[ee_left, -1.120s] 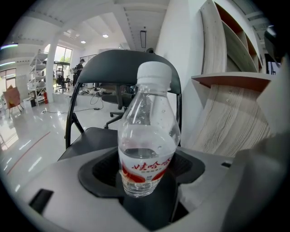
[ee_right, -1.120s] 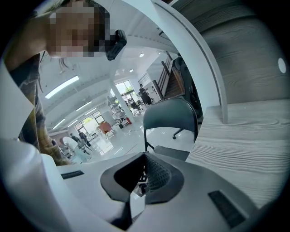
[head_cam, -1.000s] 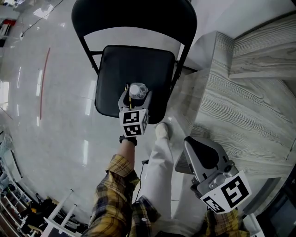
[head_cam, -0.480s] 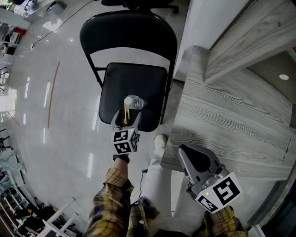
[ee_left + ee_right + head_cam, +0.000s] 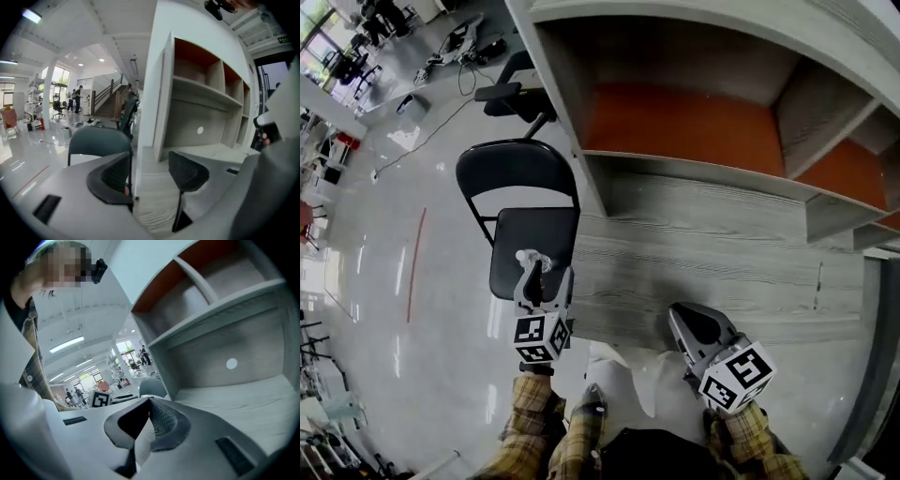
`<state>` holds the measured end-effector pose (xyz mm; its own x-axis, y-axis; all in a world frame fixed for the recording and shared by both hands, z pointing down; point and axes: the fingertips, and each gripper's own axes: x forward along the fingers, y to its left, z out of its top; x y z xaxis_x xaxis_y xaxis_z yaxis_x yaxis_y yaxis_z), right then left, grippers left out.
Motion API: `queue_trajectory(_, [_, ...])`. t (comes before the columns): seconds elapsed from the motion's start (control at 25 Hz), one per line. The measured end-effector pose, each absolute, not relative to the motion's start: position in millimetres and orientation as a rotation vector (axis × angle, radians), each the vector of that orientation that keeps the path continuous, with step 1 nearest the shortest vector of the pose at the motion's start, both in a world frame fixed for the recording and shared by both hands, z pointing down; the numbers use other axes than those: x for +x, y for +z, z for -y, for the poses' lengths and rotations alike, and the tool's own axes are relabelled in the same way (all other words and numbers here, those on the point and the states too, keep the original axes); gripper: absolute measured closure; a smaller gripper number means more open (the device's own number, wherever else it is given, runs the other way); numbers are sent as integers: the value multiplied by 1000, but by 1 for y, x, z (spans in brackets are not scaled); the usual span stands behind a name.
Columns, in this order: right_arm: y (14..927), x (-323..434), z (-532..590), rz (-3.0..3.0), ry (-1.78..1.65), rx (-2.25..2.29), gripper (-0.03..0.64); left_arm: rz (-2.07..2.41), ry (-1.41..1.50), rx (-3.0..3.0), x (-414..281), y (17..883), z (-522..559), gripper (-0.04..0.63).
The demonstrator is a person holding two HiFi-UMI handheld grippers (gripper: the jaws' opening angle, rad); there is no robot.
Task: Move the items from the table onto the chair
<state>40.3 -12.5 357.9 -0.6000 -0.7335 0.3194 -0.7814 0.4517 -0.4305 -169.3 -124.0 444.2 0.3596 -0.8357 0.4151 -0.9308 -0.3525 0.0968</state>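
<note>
Over the near right corner of the chair (image 5: 523, 176) seat, my left gripper (image 5: 536, 274) hangs close beside the table (image 5: 703, 258) edge. Its fingers (image 5: 112, 174) stand apart and are closing. Nothing lies between them: the left gripper view shows only the table edge and the floor in the gap. They touch nothing.

Just beyond those fingertips, on the chair seat, sits a small pale item (image 5: 531, 256). It is released and stands on the seat on its own. The gripper body covers its near part, so its kind and its lower outline are hard to make out.

Near the table's front edge, to the right, I hold my right gripper (image 5: 690, 325). Its fingers (image 5: 165, 420) are pressed together tip to tip. They grasp nothing, and they hover above the grey wood without clear contact.

Visibility limits:
- Left gripper view: the gripper body hides the chair seat; only the rounded backrest shows, far left of the jaws.
- Head view: the right gripper's marker cube covers my right hand; only the plaid sleeve (image 5: 748, 431) shows.
- Head view: the shelf unit (image 5: 694, 122) at the far side of the table is cut off at the top and right frame edges.
- Whether the left gripper's underside touches the seat cannot be told.
</note>
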Motion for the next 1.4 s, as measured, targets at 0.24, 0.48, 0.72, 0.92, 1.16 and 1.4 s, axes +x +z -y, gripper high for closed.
queue_trajectory(0.24, [313,164,-36,2512,733,1639,600,1271,387,2538,4,358,92,427])
queue_trajectory(0.48, [316,283,-99,2310,724,1921,598,910,409,2703,169,335,28,577])
queue_trajectory(0.72, [346,375,-141,2085,744,2075,598,652,477,2746,262,345,-45,591])
queue_trajectory(0.92, [396,446,-146,1881,792,2106,598,544,506,2732,291,351,-77,591])
queue_trajectory(1.16, [462,501,-125,1781,943,2093,595,539,526,2643,292,368,-84,591])
queue_trajectory(1.4, [505,516,-96,1751,1031,2014,524,627,534,2583,274,377,-69,591])
